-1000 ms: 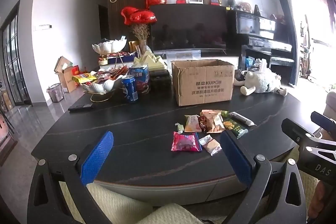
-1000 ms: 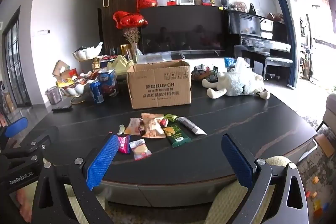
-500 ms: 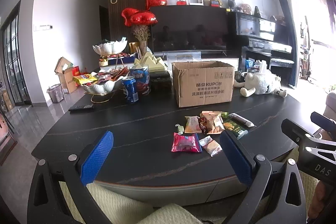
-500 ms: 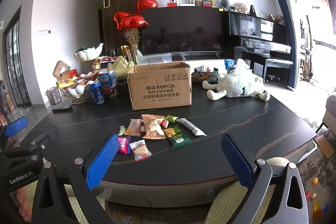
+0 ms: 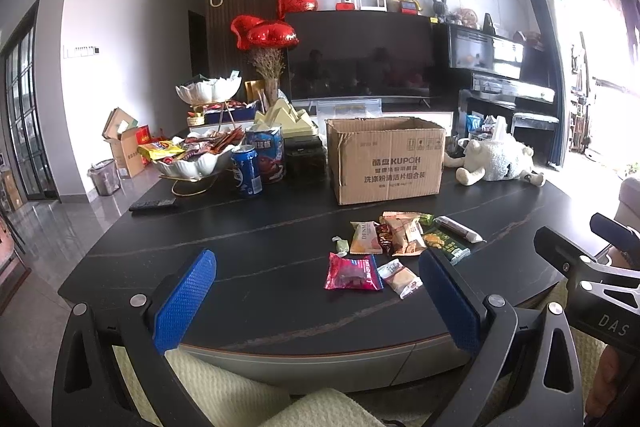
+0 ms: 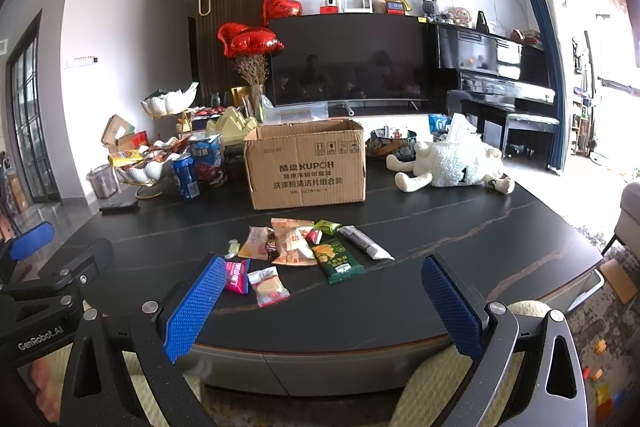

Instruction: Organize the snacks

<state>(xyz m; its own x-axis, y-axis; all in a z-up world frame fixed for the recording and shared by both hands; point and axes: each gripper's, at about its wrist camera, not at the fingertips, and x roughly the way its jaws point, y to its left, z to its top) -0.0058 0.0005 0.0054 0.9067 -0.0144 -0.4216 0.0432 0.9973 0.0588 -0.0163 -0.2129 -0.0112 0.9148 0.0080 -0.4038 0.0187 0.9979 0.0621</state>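
Grippers: left (image 5: 316, 303) & right (image 6: 320, 307) both spread wide, empty, held short of table (image 6: 460, 247). Snacks (image 6: 296, 247) lie just in front of box (image 6: 306, 165). Best take edge packets first, pinching flat.

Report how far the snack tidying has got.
Nothing looks done: the snack packets lie loose on the table in front of the open cardboard box. Nothing is in hand; the left claw and right claw are open and empty. Every packet is left to sort.

Dark table (image 5: 248, 255) carries snack packets (image 5: 394, 247), cardboard box (image 5: 386, 161), plush sheep (image 5: 496, 163)
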